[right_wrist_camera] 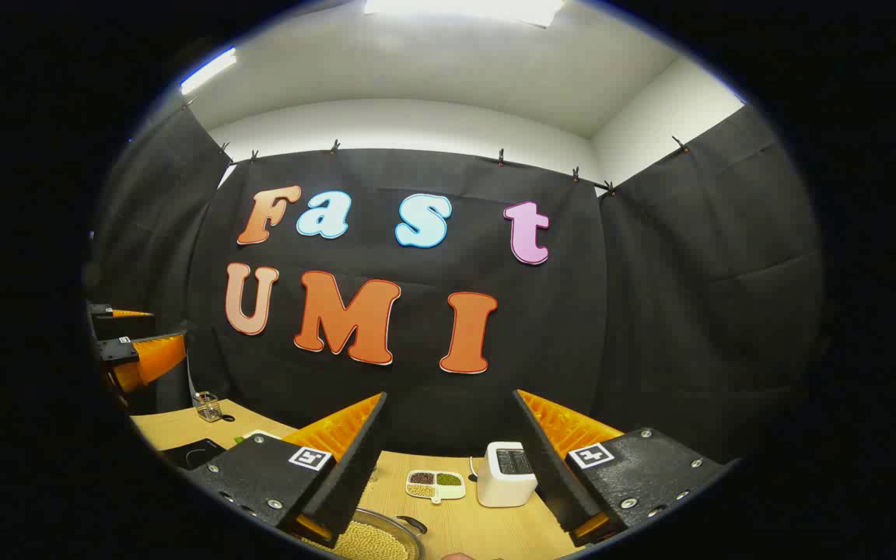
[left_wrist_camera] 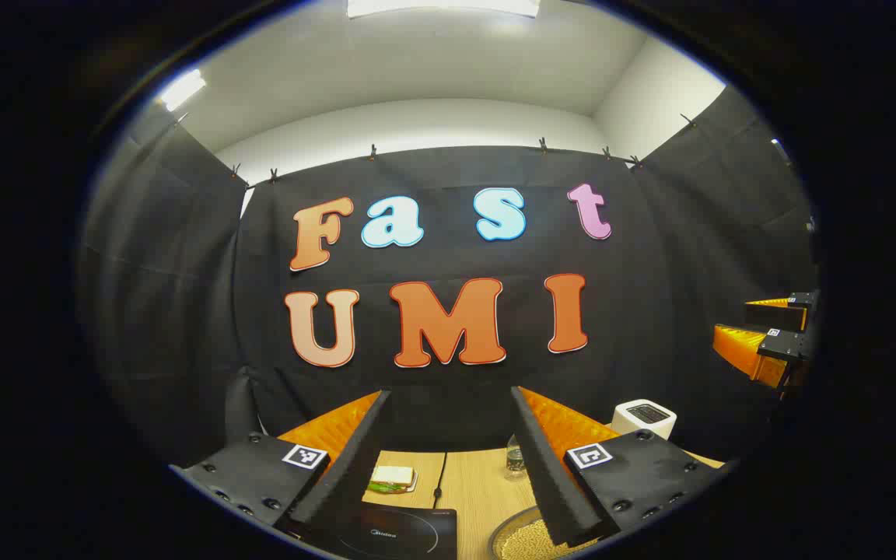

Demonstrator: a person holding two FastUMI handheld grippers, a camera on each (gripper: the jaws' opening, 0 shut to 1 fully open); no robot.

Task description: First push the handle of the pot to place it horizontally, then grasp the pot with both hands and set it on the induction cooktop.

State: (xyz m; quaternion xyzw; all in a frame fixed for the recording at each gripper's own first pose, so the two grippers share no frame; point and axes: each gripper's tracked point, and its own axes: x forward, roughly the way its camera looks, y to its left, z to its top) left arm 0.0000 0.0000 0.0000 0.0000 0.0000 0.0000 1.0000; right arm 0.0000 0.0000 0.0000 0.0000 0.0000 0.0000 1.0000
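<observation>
Left gripper view: left gripper (left_wrist_camera: 452, 459) held wide, nothing between the fingers (left_wrist_camera: 343, 467), raised above the table (left_wrist_camera: 479, 486) and aimed mostly at the booth wall. Just beyond and below, the pot (left_wrist_camera: 522, 537) at the bottom edge, full of pale round grains, its rim tucked under the right-hand finger. Induction cooktop (left_wrist_camera: 405, 533) just beside the pot on the left, dark and flat, its cord (left_wrist_camera: 440, 474) running away toward the wall. Farther back, a sandwich (left_wrist_camera: 393, 478), a small glass jar (left_wrist_camera: 516, 459) and a white toaster (left_wrist_camera: 645, 418). Far right and high up, the other gripper.

Right gripper view: right gripper (right_wrist_camera: 448, 467) likewise spread wide and holding nothing, hovering clear of the table. Pot (right_wrist_camera: 374, 537) low and left of the gap, under the left-hand finger, with a dark stub that looks like the handle (right_wrist_camera: 411, 525) at its far right rim; long axis of that handle too cropped to judge. Beyond, a divided dish of beans (right_wrist_camera: 435, 484) and the toaster (right_wrist_camera: 505, 473) near the handle side.

Judged from this: pot between the two grippers, below both; handle on the right gripper's side, so nearer that one for the push. Open wood in front of the pot; toaster and dish limiting room to swing the handle outward; short sideways carry to the cooktop.
</observation>
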